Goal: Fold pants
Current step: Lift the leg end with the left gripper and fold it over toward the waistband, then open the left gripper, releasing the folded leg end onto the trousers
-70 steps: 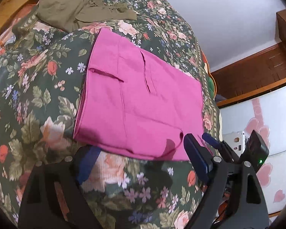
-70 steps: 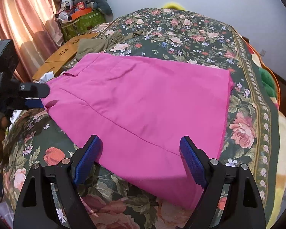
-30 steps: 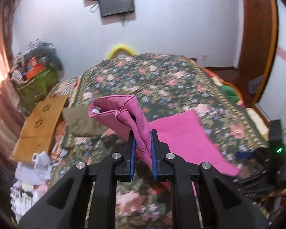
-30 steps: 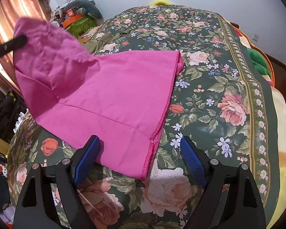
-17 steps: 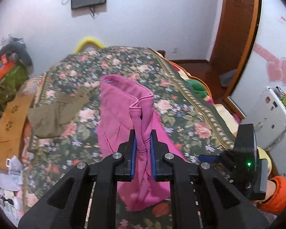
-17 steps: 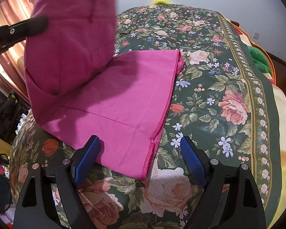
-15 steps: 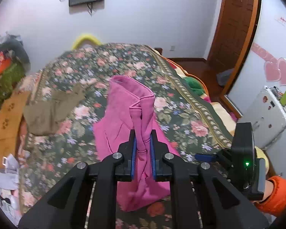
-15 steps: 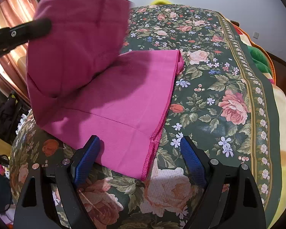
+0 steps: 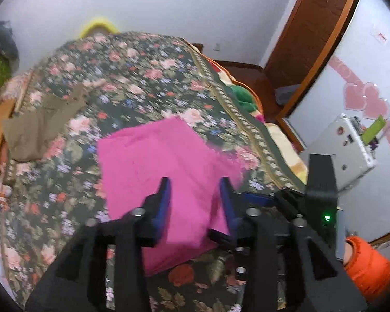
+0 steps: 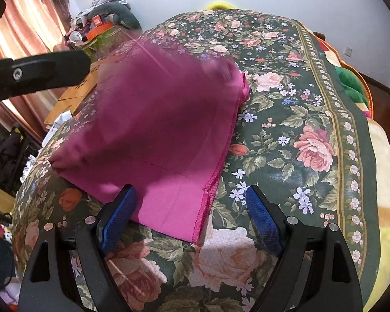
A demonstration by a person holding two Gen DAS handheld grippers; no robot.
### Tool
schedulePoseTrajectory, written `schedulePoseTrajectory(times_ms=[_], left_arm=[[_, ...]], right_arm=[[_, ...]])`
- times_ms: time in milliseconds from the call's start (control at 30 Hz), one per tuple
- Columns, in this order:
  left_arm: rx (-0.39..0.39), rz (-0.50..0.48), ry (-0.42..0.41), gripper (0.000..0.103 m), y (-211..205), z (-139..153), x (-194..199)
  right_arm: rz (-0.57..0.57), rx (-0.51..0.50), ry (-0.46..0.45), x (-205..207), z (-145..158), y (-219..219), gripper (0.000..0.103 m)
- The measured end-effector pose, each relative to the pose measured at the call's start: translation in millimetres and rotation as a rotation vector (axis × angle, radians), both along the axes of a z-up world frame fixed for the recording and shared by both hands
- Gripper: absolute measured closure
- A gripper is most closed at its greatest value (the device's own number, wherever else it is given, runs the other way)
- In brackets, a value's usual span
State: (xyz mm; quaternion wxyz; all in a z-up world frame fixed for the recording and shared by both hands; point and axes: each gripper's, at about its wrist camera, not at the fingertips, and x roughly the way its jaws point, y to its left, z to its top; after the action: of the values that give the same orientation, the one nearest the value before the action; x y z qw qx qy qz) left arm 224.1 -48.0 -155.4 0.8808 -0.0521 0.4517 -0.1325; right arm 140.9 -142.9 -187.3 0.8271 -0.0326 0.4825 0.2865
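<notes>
The pink pants (image 9: 153,161) lie folded over on the floral bedspread (image 9: 132,78). My left gripper (image 9: 193,189) is open and empty just above their near part. In the right wrist view the pants (image 10: 153,130) are blurred as the top layer settles. My right gripper (image 10: 189,208) is open and empty, low over the near hem. The left gripper's finger (image 10: 36,72) shows at the left of that view.
An olive garment (image 9: 39,119) lies on the bed's far left. A cardboard piece (image 10: 83,88) and clutter lie beside the bed at the left. A white appliance (image 9: 351,153) and a wooden door (image 9: 312,26) stand to the right.
My left gripper carried the pants' end across over the rest, then opened and let it go. The fabric has dropped onto the lower layer. The right gripper has stayed in place.
</notes>
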Motion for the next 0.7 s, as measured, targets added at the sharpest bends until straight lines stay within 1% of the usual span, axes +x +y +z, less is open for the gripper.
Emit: schedulePoseTrajectory(times_ms=[133,233,400,433,500,567,633,700], left_arm=[[0.051,0.023,-0.013,0.055,7.1,-0.6,2.5],[0.116,0.050,-0.040,0.052,16.3,-0.1,6.8],[0.188,0.088,-0.062,0.035,40.8,0.6,28.6],[0.203,0.093,-0.063,0.033,44.1,-0.4,34.2],[0.237,0.100,-0.057,0.027,52.3,-4.1,50.5],[0.266,0.102,-0.045,0.025,56.6,-10.3,65.8],[0.304,0.104,-0.022,0.025,60.1,-19.8,84.0],[0.315,0.097,0.015,0.024,62.4,-32.0,102.4]], right_arm=[[-0.007,-0.002,-0.001,0.0,0.4,-2.0,0.019],[-0.010,0.001,-0.004,-0.4,2.4,-5.0,0.019],[-0.035,-0.016,-0.027,-3.0,5.3,-14.3,0.019],[-0.041,-0.016,-0.029,-3.7,6.4,-17.0,0.019],[-0.058,-0.012,-0.035,-4.0,9.5,-24.3,0.019],[-0.084,-0.010,-0.045,-3.6,13.5,-32.6,0.019],[-0.111,-0.016,-0.062,-3.1,17.6,-39.7,0.019],[-0.132,-0.019,-0.076,-1.8,21.1,-45.9,0.019]])
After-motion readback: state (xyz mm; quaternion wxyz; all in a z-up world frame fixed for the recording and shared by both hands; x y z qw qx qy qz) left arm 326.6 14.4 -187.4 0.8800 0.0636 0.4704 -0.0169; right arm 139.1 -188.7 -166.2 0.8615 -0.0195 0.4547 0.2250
